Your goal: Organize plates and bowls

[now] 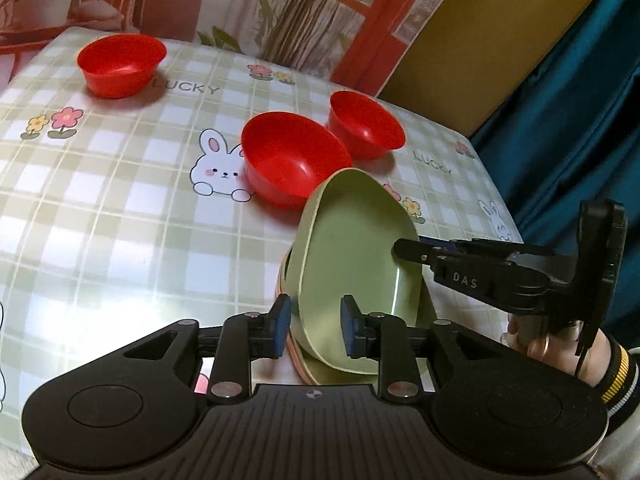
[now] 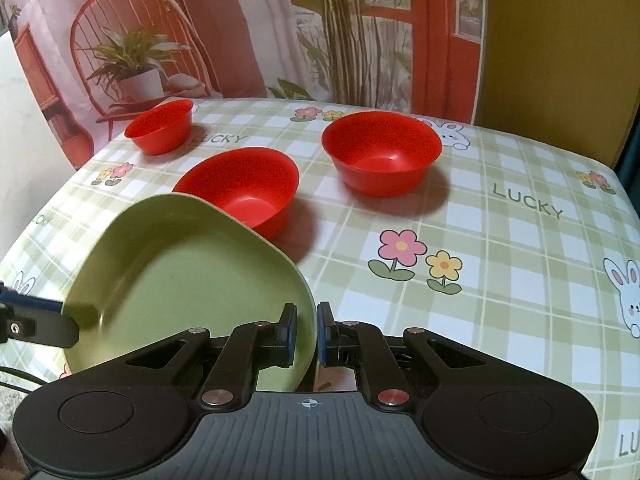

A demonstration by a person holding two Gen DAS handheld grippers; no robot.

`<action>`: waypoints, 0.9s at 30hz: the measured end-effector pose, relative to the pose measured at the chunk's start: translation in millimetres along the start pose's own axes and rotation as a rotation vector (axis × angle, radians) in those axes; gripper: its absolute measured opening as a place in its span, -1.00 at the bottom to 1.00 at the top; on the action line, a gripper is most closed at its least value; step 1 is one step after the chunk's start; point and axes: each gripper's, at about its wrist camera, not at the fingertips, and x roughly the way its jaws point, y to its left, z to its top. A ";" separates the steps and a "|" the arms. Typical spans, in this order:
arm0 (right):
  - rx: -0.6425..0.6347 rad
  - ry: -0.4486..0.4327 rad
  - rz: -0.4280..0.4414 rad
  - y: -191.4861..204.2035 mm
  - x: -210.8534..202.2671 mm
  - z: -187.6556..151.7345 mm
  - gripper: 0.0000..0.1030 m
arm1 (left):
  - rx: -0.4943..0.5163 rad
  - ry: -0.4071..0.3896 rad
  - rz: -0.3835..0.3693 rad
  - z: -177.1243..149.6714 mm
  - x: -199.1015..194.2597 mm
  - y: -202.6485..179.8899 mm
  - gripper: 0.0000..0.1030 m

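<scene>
A green plate [image 1: 352, 256] is held tilted above a stack of plates with a pink rim [image 1: 308, 372]. My right gripper [image 2: 307, 334] is shut on the green plate's [image 2: 180, 280] right rim; it also shows in the left wrist view [image 1: 404, 249]. My left gripper [image 1: 314, 326] stands open, its pads either side of the plate's near rim, not pressing it. Its finger [image 2: 36, 322] shows at the plate's left edge in the right wrist view. Three red bowls stand on the table: far left [image 1: 120, 64], middle [image 1: 290, 164], right [image 1: 364, 124].
The table [image 1: 100, 220] has a green checked cloth with rabbits and flowers. A printed backdrop [image 2: 240, 28] stands behind it. A yellow board [image 1: 480, 40] and a blue curtain [image 1: 580, 120] are at the right.
</scene>
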 end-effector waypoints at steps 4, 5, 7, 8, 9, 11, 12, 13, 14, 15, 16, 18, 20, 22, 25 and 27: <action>0.001 -0.002 -0.002 -1.6 0.7 2.8 -0.81 | 0.027 0.065 -0.023 -8.0 7.0 -2.1 -0.39; 0.004 -0.003 -0.001 -2.4 0.7 3.2 -0.81 | 0.036 0.085 -0.031 -11.2 9.7 -3.6 -0.39; 0.004 0.000 0.001 -2.8 1.3 3.9 -0.81 | 0.049 0.121 -0.047 -17.0 14.3 -4.7 -0.38; 0.002 0.003 0.001 -2.7 1.5 3.8 -0.81 | 0.049 0.128 -0.046 -18.3 15.5 -4.2 -0.38; -0.001 0.005 -0.001 -2.0 1.8 3.7 -0.81 | 0.042 0.125 -0.047 -18.4 14.7 -1.4 -0.38; -0.001 0.010 -0.004 -0.7 1.8 2.7 -0.78 | 0.024 0.113 -0.057 -16.6 10.7 3.8 -0.34; 0.001 0.012 -0.001 -0.5 2.0 2.2 -0.77 | 0.018 0.103 -0.058 -14.9 8.3 5.8 -0.33; 0.004 0.013 0.001 -0.6 1.9 1.7 -0.76 | 0.016 0.088 -0.060 -13.2 6.1 6.6 -0.32; 0.007 0.013 0.001 -0.8 1.7 1.3 -0.76 | 0.014 0.070 -0.062 -10.1 4.3 6.6 -0.32; 0.009 0.012 0.001 -0.6 1.3 1.0 -0.75 | 0.012 0.048 -0.061 -5.3 1.6 6.3 -0.32; 0.010 0.011 0.002 -0.3 0.8 0.8 -0.74 | 0.010 0.028 -0.060 -1.3 -0.9 5.9 -0.32; 0.011 0.009 0.005 1.2 -0.5 0.1 -0.68 | 0.003 -0.026 -0.060 9.5 -3.6 4.7 -0.32; 0.010 0.008 0.003 2.7 -1.7 -0.8 -0.65 | 0.023 -0.079 -0.032 18.3 -2.0 0.4 -0.33; 0.015 0.006 0.002 3.4 -3.7 -2.8 -0.61 | 0.044 -0.114 0.017 29.3 6.6 -4.8 -0.36; 0.024 0.008 0.003 2.8 -7.1 -7.2 -0.58 | 0.058 -0.137 0.049 39.0 18.6 -7.6 -0.36; 0.025 0.016 0.002 2.9 -8.9 -10.9 -0.58 | 0.072 -0.133 0.076 41.1 26.4 -7.7 -0.36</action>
